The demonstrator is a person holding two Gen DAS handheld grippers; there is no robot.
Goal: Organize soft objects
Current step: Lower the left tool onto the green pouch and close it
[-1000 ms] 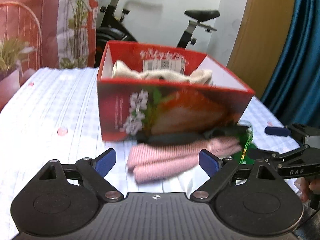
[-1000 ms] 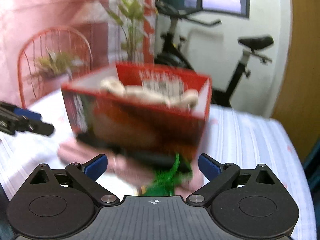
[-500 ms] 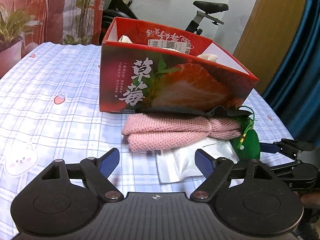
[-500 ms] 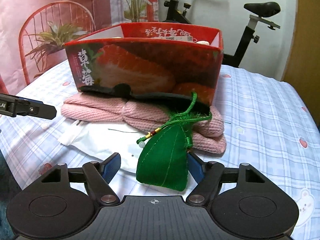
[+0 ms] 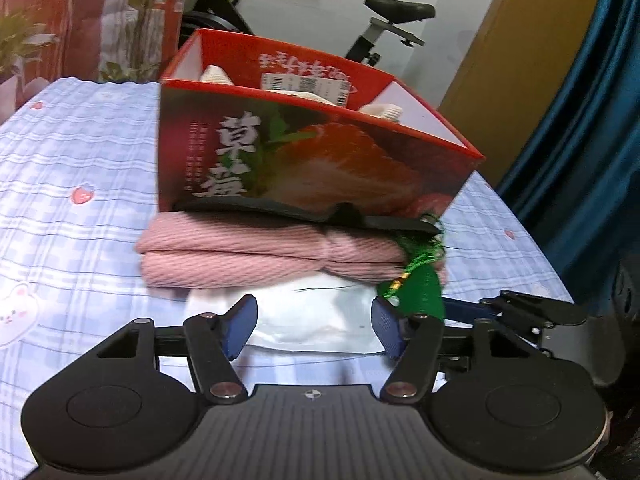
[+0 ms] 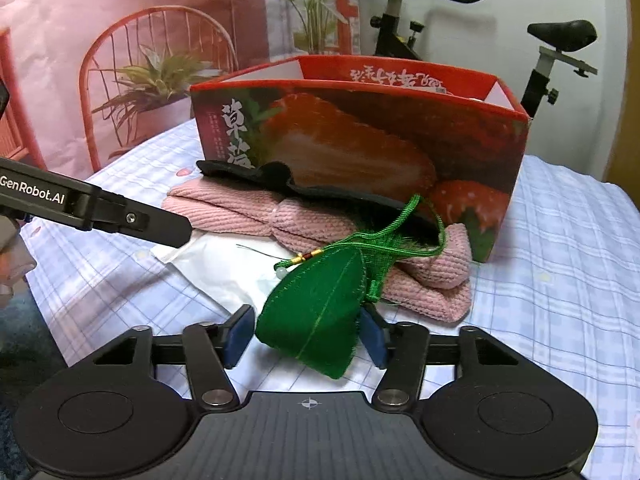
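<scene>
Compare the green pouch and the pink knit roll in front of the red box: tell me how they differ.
The green pouch is small and leaf-shaped with a tasselled cord; the pink knit roll is long, ribbed and folded double. The pouch sits nearest the camera, between the right tongs, which have just been closing; the roll lies against the red box, with a black cloth on top. Both are soft and lie outside the box.

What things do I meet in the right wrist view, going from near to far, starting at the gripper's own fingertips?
right gripper → green leaf-shaped pouch between its fingers → folded pink knit → red strawberry box → exercise bike at the back wall.
</scene>
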